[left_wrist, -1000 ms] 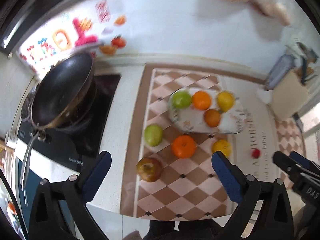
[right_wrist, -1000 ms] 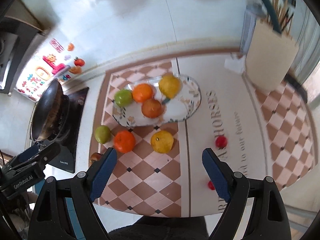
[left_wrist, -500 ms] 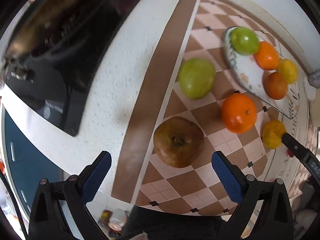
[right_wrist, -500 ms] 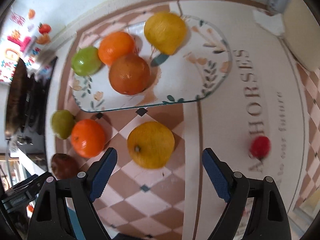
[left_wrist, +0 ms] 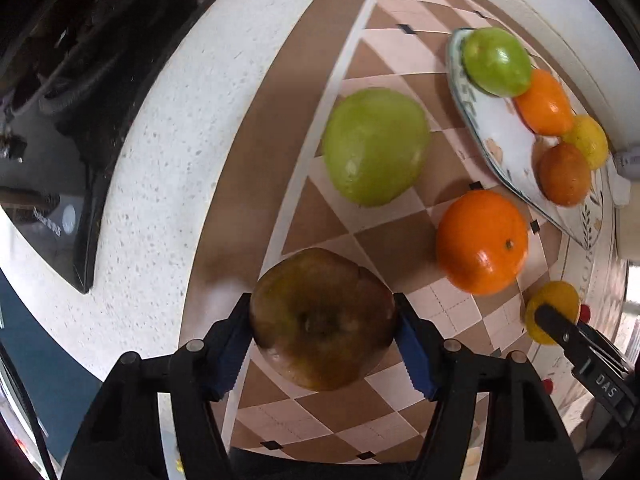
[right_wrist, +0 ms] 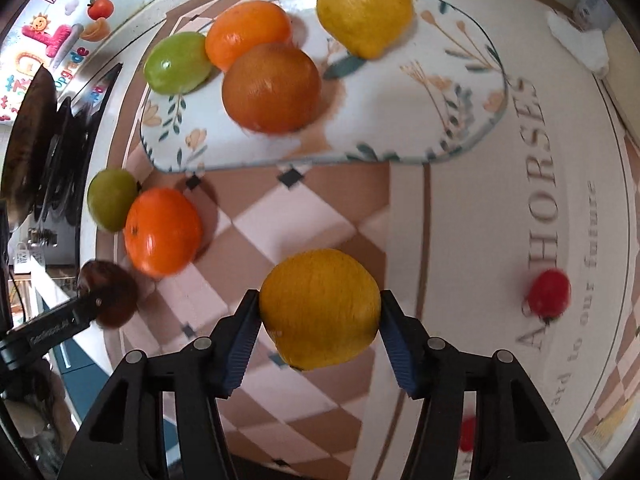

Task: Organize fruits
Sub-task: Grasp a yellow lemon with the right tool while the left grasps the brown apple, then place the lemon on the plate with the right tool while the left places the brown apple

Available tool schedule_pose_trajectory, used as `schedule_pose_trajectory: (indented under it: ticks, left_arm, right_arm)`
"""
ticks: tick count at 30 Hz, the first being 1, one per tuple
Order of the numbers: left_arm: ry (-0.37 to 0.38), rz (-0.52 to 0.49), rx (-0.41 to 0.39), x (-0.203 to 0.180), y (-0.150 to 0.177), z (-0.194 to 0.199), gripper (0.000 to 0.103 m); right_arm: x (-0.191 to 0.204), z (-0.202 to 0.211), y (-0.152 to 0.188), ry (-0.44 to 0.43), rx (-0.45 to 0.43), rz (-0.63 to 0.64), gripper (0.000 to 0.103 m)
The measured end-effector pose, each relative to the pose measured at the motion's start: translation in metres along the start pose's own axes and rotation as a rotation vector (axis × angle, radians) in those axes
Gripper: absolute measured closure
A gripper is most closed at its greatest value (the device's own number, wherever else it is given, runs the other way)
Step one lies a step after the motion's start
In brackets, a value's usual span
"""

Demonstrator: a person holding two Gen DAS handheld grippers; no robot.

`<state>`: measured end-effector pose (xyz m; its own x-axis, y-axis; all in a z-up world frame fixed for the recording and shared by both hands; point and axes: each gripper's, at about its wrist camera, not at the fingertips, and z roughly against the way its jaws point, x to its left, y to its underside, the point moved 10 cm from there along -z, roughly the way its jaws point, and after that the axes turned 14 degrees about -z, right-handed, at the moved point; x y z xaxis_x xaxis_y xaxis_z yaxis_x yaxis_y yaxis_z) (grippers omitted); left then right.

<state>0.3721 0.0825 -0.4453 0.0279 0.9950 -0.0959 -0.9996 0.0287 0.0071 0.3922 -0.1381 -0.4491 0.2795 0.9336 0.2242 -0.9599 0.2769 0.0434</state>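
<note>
My left gripper is shut on a brown apple at the near edge of the checkered mat. My right gripper is shut on a yellow citrus fruit, also on the mat. A green pear and an orange lie loose on the mat between the grippers and the plate. The floral plate holds a green fruit, an orange, a darker orange and a lemon.
A black hob with a pan lies to the left on the white counter. A small red fruit and another lie on the mat to the right. A crumpled tissue sits far right.
Both grippers have come down and closed: the left on the brown apple, the right on the yellow citrus fruit. Both were open above the fruits before.
</note>
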Motion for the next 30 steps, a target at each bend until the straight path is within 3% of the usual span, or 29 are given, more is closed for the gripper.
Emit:
schedule_pose_trajectory:
  ticks: [7,12,18,25,30]
  left_arm:
    - [0.082,-0.136,0.044,-0.07,0.035,-0.004,0.039]
    - [0.063,-0.222,0.051,-0.101,0.049,-0.008,0.038]
    - [0.035,-0.248,0.041,-0.105,0.043,-0.008,0.038]
    - [0.032,-0.248,0.029,-0.111,0.035,-0.001,0.038]
    - [0.075,-0.232,-0.039,-0.11,0.019,0.041,0.039]
  right_arm:
    - [-0.026,0.009,0.039,-0.007,0.059,0.016,0.042]
    - [-0.04,0.008,0.059,0.023,0.078,0.034,0.042]
    - [-0.043,0.006,0.055,-0.025,0.071,-0.015,0.042]
    - [-0.038,0.006,0.056,-0.018,0.047,0.017,0.043]
    - [-0.028,0.03,0.041,-0.068,-0.003,0.006,0.043]
